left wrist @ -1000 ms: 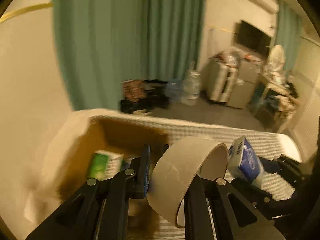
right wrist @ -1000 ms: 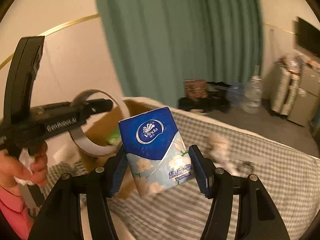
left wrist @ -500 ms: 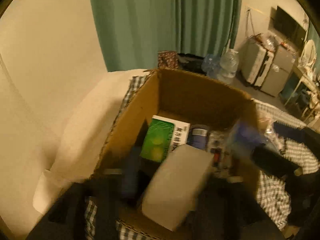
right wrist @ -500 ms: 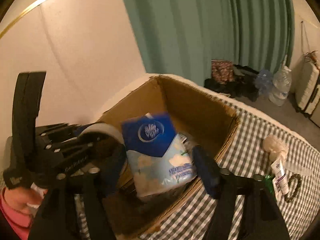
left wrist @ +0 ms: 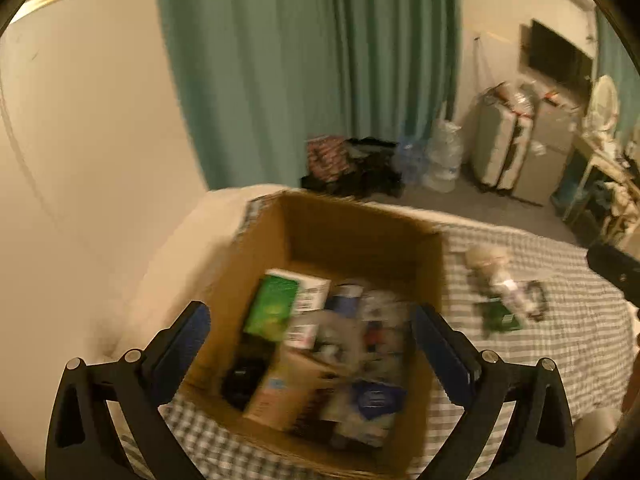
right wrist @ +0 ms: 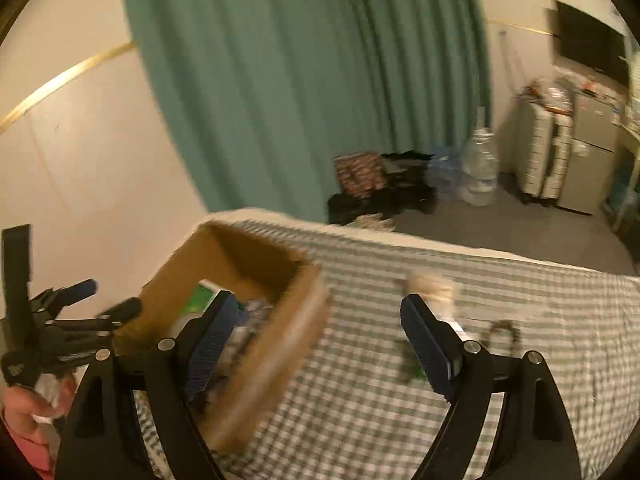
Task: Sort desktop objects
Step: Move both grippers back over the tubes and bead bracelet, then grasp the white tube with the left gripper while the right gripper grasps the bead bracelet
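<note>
The checked bed (right wrist: pixel 460 392) carries an open cardboard box (left wrist: pixel 352 232) at its left end. Inside the box lie a green-and-white carton (left wrist: pixel 280 304), a blue tissue pack (left wrist: pixel 374 398) and other blurred items. A few small things (left wrist: pixel 504 300) lie on the bed right of the box, too blurred to name. Both claws are spread wide and hold nothing: the left claw (left wrist: pixel 310 344) hangs above the box, the right claw (right wrist: pixel 316 340) over the box's right wall.
</note>
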The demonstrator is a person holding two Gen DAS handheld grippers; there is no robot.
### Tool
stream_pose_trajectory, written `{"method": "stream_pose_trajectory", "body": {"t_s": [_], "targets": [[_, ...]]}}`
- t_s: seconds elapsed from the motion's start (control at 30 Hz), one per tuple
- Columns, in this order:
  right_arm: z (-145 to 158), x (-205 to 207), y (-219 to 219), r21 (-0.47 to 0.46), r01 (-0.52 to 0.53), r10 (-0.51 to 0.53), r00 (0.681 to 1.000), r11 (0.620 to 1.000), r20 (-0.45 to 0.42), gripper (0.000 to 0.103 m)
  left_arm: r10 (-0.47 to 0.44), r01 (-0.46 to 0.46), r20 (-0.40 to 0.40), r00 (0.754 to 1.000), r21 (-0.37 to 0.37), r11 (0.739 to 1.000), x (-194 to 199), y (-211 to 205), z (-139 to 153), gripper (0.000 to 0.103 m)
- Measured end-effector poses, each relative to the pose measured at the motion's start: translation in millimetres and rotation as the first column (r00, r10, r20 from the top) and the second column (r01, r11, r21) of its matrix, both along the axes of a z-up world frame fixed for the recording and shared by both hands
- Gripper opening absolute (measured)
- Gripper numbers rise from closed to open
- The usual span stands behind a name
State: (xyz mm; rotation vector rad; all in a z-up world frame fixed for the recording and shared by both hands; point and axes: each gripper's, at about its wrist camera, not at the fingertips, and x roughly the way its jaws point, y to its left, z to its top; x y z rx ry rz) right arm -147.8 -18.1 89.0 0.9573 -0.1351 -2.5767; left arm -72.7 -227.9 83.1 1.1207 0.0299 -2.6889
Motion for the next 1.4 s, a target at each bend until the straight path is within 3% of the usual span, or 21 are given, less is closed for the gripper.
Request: {"method": "stream_pose_trajectory", "body": {"t_s": [0.1,0.23,0.33,0.5,0.6,0.8,0.97,1.2,1.27,1.3,1.33,1.37,1.4], "targets": [[-3,11,58,0.010,0.118,-0.118,0.993,0.993,-0.010,0.086,-0.050,0.051,-0.024,0.998,0.022,0.998,-3,45,1,0.103],[-18,22,119,0.027,0.222,-0.222,0.975,0.975,0.006,0.087,-0.118,0.118,-0.008,0.993,0.073,0.990,-14,104,-20,0.103],[-39,26,152,0.036,0.256,-0.257,0.966,0.966,0.020,0.087,-0.171,0.166,0.039,0.984,0.112,0.980,-32,151,-56,0.103],[-74,26,183,0.022,0.263,-0.264,0.964,0.964,0.038,0.087,-0.219,0.213,0.146,0.965,0.053,0.976,-63,200,-115,0.103],[-98,12,195,0.005,0.242,-0.242,0.969,0.970,0.055,0.087,-0.233,0.230,0.182,0.955,0.038,0.972,-81,216,-139,0.103],[-137,-38,201,-0.010,0.241,-0.238,0.963,0.970,0.123,0.087,-0.270,0.262,0.176,0.947,0.067,0.963,-127,239,-168,0.103],[-167,-78,196,-0.021,0.258,-0.252,0.954,0.966,0.165,0.086,-0.199,0.184,0.216,0.956,0.091,0.979,-174,238,-189,0.103],[-205,-110,210,-0.008,0.288,-0.275,0.922,0.958,0.272,0.066,-0.192,0.137,0.257,0.947,0.216,0.967,-211,231,-218,0.103],[-206,-112,202,0.026,0.266,-0.264,0.931,0.964,0.251,0.062,-0.212,0.146,0.263,0.941,0.250,0.957,-215,235,-225,0.093],[-207,-114,192,0.069,0.237,-0.246,0.941,0.969,0.233,0.053,-0.220,0.151,0.270,0.937,0.255,0.955,-217,238,-227,0.087],[-208,-115,186,0.097,0.221,-0.238,0.944,0.970,0.229,0.042,-0.223,0.158,0.275,0.935,0.237,0.959,-219,241,-229,0.072],[-209,-114,177,0.156,0.209,-0.239,0.948,0.966,0.212,0.037,-0.218,0.171,0.280,0.935,0.185,0.968,-220,246,-229,0.050],[-209,-112,173,0.175,0.205,-0.239,0.950,0.963,0.199,0.021,-0.230,0.187,0.284,0.931,0.171,0.967,-221,249,-228,0.042]]}}
